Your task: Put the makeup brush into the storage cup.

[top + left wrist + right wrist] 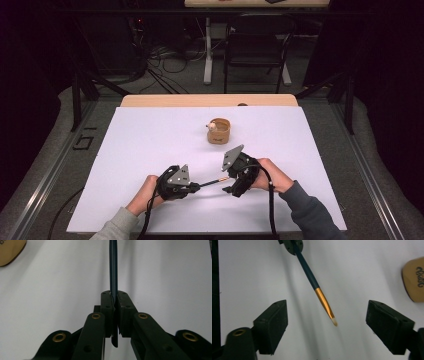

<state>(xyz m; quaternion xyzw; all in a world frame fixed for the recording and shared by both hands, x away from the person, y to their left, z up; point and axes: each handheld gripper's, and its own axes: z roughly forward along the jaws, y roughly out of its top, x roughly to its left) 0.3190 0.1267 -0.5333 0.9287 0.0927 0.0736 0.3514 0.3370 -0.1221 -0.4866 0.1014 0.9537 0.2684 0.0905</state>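
Writing appears on the tan wooden cup (219, 131): a dark curly mark on its side, seen in the right claw view (415, 282), too small and cropped to read. The cup stands upright on the white surface (150, 145), and serves as the landmark. Nearer the person than the cup, the paintbrush (214, 182) is held level above the surface, its dark blue handle (113, 267) clamped between the pads of the left claw (196, 186), which are pressed together on it; in the left claw view the handle runs straight up from the closed pads (106, 302) and a short end sticks out behind them. The brush has a copper-coloured ferrule (324, 302) and a pale tip (334, 321), which points towards the right claw (229, 184). The right claw, also on the near side of the cup, stands with its jaws wide apart; the brush tip lies in the gap between its two pads (274, 322), touching neither. Each claw is carried by a hand in a grey sleeve (312, 215).
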